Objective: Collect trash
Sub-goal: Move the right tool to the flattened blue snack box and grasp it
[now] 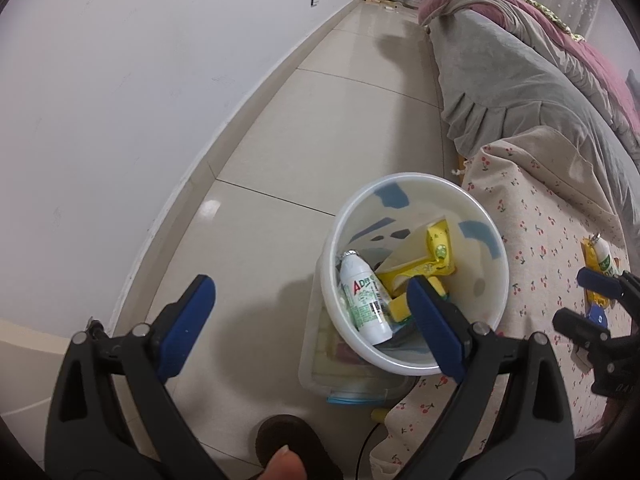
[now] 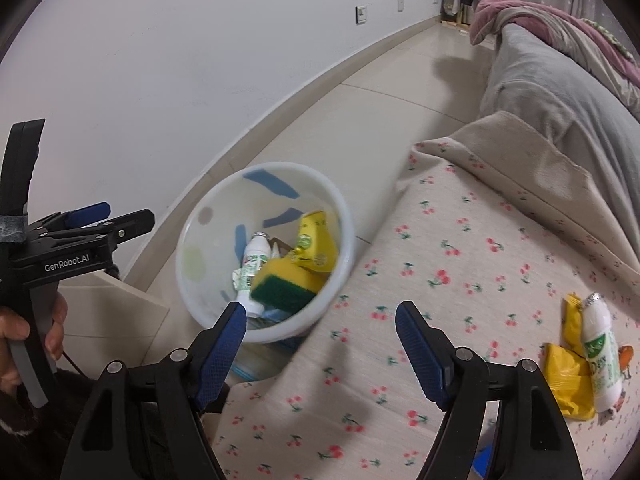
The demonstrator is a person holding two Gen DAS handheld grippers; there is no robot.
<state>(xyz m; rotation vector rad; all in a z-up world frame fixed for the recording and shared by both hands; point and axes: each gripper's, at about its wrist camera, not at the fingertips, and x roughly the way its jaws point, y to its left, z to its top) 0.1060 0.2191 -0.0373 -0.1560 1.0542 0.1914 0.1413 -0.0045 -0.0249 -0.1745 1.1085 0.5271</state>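
Beside the bin (image 2: 192,240), holding a bottle (image 2: 250,270) and sponge (image 2: 282,280), both tools, left (image 1: 312,312) and right (image 2: 320,332), gape empty.

**Cherry-print bed and tiled floor**

A cherry-print sheet (image 2: 460,264) covers the bed, with a grey quilt (image 2: 560,92) heaped at its far end. On the sheet lie a white bottle (image 2: 602,356) and yellow wrappers (image 2: 568,380), touching. Beside the bed, on the beige tiled floor (image 1: 320,128), stands a clear lidded box (image 1: 340,376).
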